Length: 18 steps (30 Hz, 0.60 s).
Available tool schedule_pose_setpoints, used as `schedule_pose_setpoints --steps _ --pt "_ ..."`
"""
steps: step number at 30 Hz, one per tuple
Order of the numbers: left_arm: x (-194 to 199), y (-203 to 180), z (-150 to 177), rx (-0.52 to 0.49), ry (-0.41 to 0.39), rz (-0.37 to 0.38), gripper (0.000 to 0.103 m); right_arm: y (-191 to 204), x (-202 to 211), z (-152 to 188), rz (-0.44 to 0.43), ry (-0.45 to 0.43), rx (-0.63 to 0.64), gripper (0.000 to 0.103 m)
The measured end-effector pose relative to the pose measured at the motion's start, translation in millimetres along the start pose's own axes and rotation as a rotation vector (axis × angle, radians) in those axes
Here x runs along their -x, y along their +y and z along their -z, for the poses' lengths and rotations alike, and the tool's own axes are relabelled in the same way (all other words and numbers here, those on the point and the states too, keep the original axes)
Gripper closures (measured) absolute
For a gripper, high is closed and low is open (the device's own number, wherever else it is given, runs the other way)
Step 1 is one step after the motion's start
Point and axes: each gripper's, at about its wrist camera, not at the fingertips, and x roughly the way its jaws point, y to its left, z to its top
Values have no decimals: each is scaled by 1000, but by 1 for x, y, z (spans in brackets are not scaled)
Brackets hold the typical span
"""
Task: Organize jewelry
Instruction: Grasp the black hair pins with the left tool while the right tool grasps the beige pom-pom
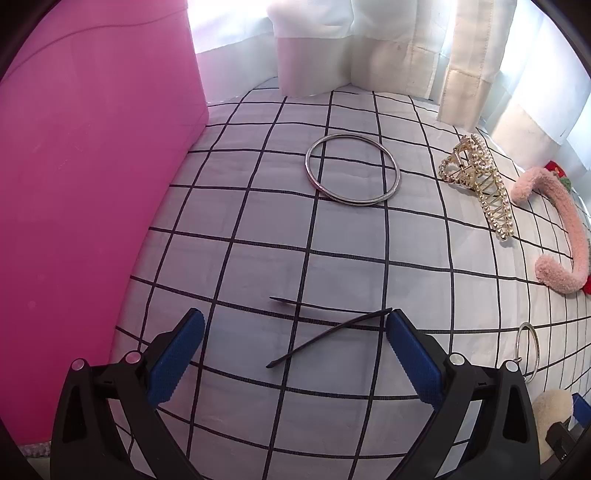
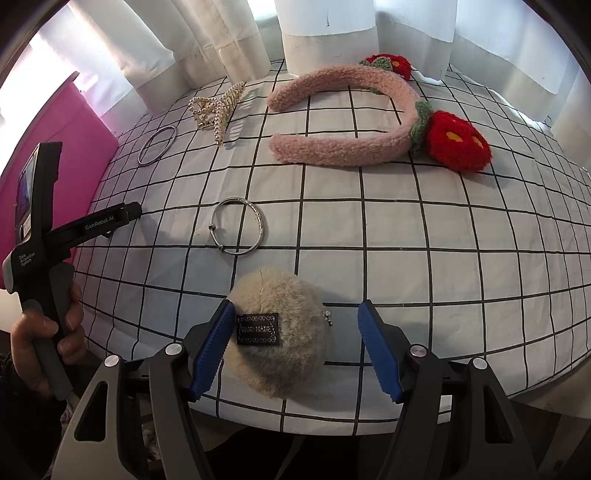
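Note:
My left gripper (image 1: 293, 325) is open just above the checked cloth (image 1: 258, 206), and a thin black hairpin (image 1: 325, 338) lies between its fingers. A large silver bangle (image 1: 352, 169) lies beyond it, with a gold pearl hair claw (image 1: 476, 181) to the right. My right gripper (image 2: 295, 321) is open around a fluffy beige pouch (image 2: 277, 332) at the table's front edge, its left finger touching the pouch. A smaller silver bangle (image 2: 238, 226) lies just beyond the pouch. A pink fuzzy headband (image 2: 343, 114) with red strawberries sits further back.
A tall pink box (image 1: 92, 184) stands against the cloth's left side. White curtains (image 2: 325, 33) hang along the back. The left hand-held gripper body (image 2: 40, 229) shows at the left of the right wrist view. The table's front edge (image 2: 369, 428) runs under my right gripper.

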Motion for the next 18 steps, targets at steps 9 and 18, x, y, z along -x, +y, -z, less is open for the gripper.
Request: schedule_pose_setpoints --steps 9,18 --pt "-3 7 4 8 0 43 6 10 -12 0 -31 34 3 37" --pt "-4 6 4 17 -11 38 5 27 -29 -2 16 50 63 35"
